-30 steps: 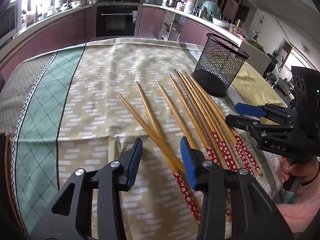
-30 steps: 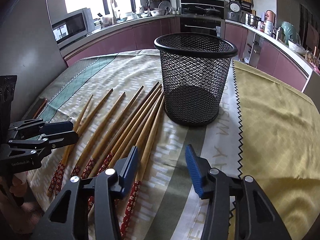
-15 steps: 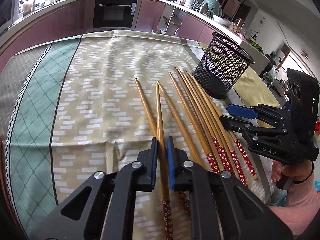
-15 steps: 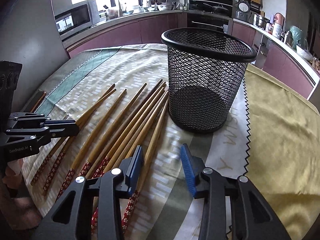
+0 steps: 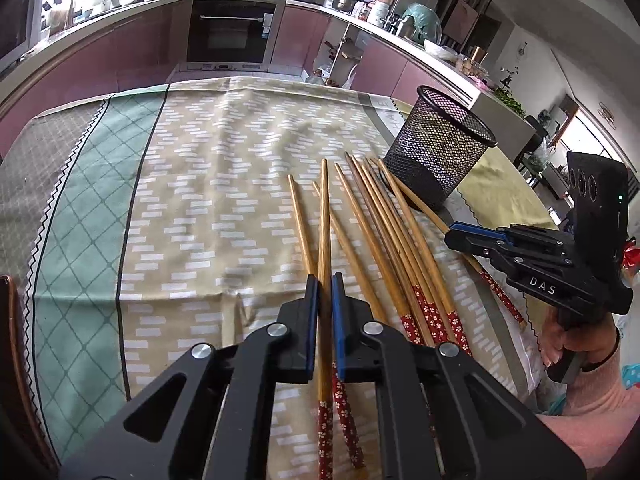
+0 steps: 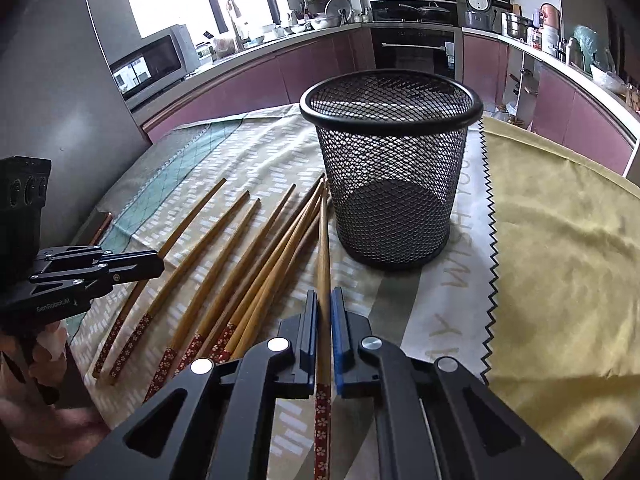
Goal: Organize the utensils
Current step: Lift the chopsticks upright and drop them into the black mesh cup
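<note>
Several wooden chopsticks with red flowered ends [image 5: 384,240] lie side by side on the tablecloth, left of a black mesh cup [image 5: 436,148]. My left gripper [image 5: 324,284] is shut on one chopstick [image 5: 325,224], lifted a little above the others. My right gripper [image 6: 324,300] is shut on another chopstick [image 6: 323,240], whose tip points at the foot of the mesh cup [image 6: 394,168]. Each gripper shows in the other's view, the right one [image 5: 456,234] and the left one [image 6: 156,260].
A patterned tablecloth [image 5: 208,184] covers the table, with a yellow cloth [image 6: 560,240] to the right of the cup. A chair back [image 5: 16,360] stands at the table's left edge. Kitchen counters and an oven lie beyond.
Both grippers have closed, each on a chopstick. The left one closed first and has lifted its chopstick; the right one moved left to the outermost chopstick and closed on it.
</note>
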Action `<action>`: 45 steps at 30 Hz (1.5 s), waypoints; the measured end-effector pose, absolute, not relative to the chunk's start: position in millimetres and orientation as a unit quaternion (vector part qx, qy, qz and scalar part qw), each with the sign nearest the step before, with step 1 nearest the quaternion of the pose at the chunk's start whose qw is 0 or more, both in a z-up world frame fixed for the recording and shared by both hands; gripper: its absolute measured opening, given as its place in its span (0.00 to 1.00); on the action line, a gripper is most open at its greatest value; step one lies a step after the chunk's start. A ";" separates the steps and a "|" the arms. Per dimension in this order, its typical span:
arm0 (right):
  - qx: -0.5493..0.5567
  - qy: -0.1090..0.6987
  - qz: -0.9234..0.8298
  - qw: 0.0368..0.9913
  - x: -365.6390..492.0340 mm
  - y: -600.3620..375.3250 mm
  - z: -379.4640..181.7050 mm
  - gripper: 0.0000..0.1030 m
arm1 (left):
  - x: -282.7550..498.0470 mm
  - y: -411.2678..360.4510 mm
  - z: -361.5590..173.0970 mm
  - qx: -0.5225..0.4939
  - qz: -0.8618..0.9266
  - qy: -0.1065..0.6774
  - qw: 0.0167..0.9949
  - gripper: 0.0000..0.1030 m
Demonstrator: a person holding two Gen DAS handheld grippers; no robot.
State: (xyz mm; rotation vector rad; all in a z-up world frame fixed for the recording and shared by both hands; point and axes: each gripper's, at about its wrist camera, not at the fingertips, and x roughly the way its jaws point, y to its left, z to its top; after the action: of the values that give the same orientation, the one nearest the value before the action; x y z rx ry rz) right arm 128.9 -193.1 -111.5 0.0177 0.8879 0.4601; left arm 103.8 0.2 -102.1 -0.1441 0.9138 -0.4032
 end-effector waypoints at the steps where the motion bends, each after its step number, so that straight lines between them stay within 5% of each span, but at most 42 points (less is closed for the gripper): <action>1: 0.013 0.421 0.226 0.878 127.0 -194.3 -108.1 0.06 | 103.1 0.5 -99.2 -0.070 -0.196 0.435 0.876 0.07; 45: 0.065 0.213 0.236 0.946 168.4 -255.3 42.0 0.06 | 143.3 -66.0 114.8 -0.092 -0.314 0.211 0.921 0.07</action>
State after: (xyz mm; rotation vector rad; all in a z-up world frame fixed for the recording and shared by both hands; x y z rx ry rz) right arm 168.4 -255.3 42.0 0.1324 0.4335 0.4813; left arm 143.3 -66.0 114.8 -0.1887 0.4327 -0.6453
